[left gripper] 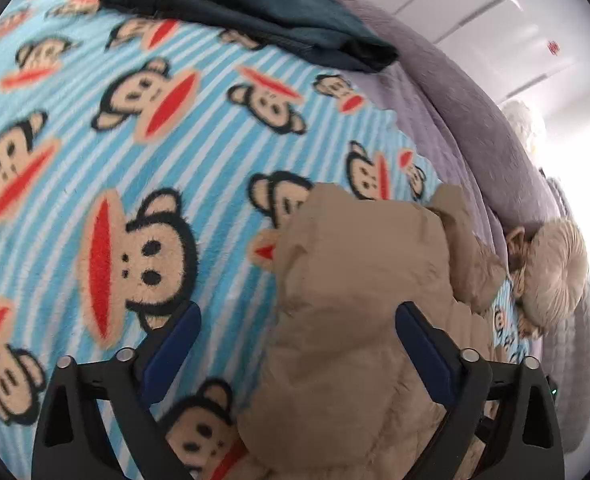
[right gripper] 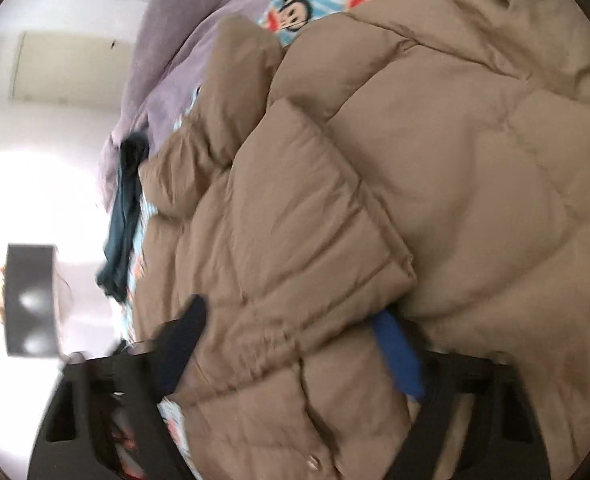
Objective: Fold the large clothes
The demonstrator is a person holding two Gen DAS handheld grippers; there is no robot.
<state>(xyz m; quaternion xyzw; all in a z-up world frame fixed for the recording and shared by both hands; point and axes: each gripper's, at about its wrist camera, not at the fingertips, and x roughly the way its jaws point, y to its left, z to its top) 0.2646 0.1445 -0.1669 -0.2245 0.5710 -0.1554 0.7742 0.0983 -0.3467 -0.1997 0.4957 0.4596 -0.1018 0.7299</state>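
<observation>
Two grippers work a tan puffer coat on a bed covered by a monkey-print blanket.

Left wrist view: the left gripper (left gripper: 297,322) stands spread wide, its blue pads on either side of a bunched part of the coat (left gripper: 359,280), perhaps a hood or sleeve, but not pressing it. The coat lies on the blanket (left gripper: 95,140), near the lower right. A folded teal garment (left gripper: 255,12) sits well apart at the far edge, against a purple quilt (left gripper: 455,92). If the jaws close here, they may take only a shallow pinch of slick, puffy fabric, which could slip out when lifted.

Right wrist view: the right gripper (right gripper: 295,336) is also spread, straddling a sleeve (right gripper: 295,220) folded over the coat's body (right gripper: 495,160); one pad looks tucked under a fold. The picture is blurred by motion, so whether it touches cannot be told. Springy padding may push the sleeve back open once released, and a deep grab could drag the layer beneath, undoing the fold.
</observation>
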